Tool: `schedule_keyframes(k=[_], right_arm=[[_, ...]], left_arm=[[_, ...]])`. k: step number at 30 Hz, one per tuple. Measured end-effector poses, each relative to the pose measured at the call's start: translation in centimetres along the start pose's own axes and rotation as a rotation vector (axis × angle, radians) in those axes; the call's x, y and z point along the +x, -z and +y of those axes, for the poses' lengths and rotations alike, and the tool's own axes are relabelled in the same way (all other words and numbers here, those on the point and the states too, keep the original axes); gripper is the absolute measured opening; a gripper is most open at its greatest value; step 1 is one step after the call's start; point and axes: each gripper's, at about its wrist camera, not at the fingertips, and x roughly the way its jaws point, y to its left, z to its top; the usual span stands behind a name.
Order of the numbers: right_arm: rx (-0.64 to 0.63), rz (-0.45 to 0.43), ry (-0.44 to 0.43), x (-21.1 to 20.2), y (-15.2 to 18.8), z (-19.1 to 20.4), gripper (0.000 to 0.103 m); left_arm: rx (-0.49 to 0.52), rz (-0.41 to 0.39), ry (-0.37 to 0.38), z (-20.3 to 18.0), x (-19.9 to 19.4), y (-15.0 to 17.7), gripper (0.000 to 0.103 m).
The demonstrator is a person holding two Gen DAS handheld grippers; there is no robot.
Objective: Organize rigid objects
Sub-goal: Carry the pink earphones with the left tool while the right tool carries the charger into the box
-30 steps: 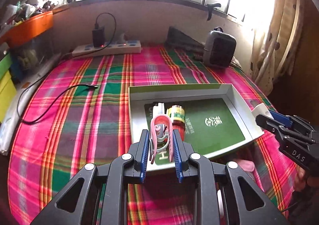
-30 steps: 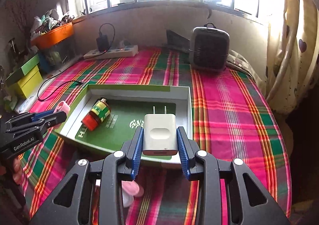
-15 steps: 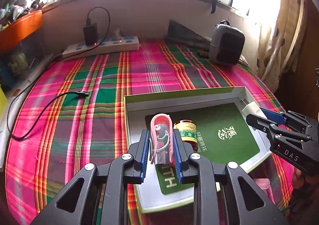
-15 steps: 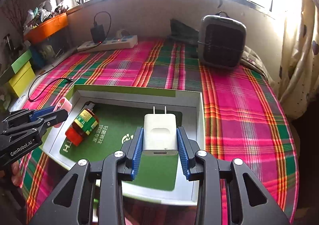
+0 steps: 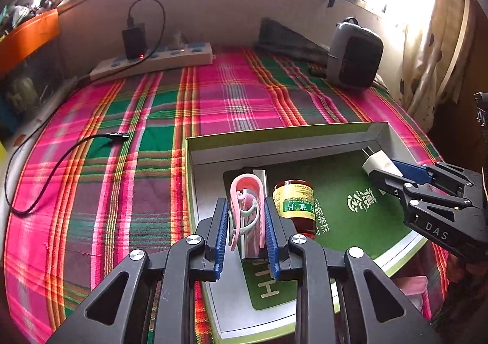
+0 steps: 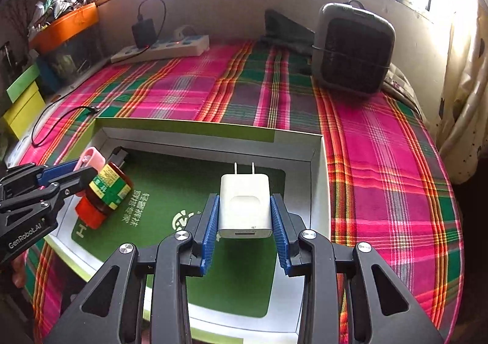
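My left gripper [image 5: 246,222] is shut on a pink clip [image 5: 244,200] and holds it over the left end of a shallow green-lined box [image 5: 283,133]. A brown bottle [image 5: 294,203] with a red cap lies in the box just right of it. My right gripper [image 6: 245,222] is shut on a white plug charger [image 6: 245,205], prongs pointing away, over the box's right half [image 6: 317,167]. The bottle [image 6: 105,191] and the clip [image 6: 91,158] also show in the right wrist view, with the left gripper [image 6: 70,171] at the left.
The box lies on a pink and green plaid cloth [image 5: 122,191]. A power strip [image 5: 152,62] with a black adapter sits at the back. A loose black cable [image 5: 61,161] lies at the left. A grey heater [image 6: 352,48] stands at the back right. Coloured boxes [image 6: 21,100] stand at the far left.
Both grippers have moved forward over the box with their objects still held. The bottle and box wall appear nearer in both views.
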Motion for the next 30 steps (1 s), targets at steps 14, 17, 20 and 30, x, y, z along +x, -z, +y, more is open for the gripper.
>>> schedule_keyframes(k=[14, 17, 20, 30], right_arm=[[-0.001, 0.01, 0.008, 0.77, 0.02, -0.27, 0.035], [-0.002, 0.01, 0.009, 0.78, 0.01, -0.25, 0.035], [-0.002, 0.009, 0.009, 0.85, 0.04, -0.29, 0.035], [0.012, 0.003, 0.008, 0.84, -0.06, -0.19, 0.036]], left_arm=[[0.007, -0.001, -0.002, -0.19, 0.12, -0.04, 0.022], [0.008, -0.002, -0.004, -0.22, 0.14, -0.07, 0.022], [0.009, -0.003, -0.006, -0.27, 0.14, -0.03, 0.022], [0.016, -0.003, -0.008, -0.45, 0.16, 0.04, 0.024]])
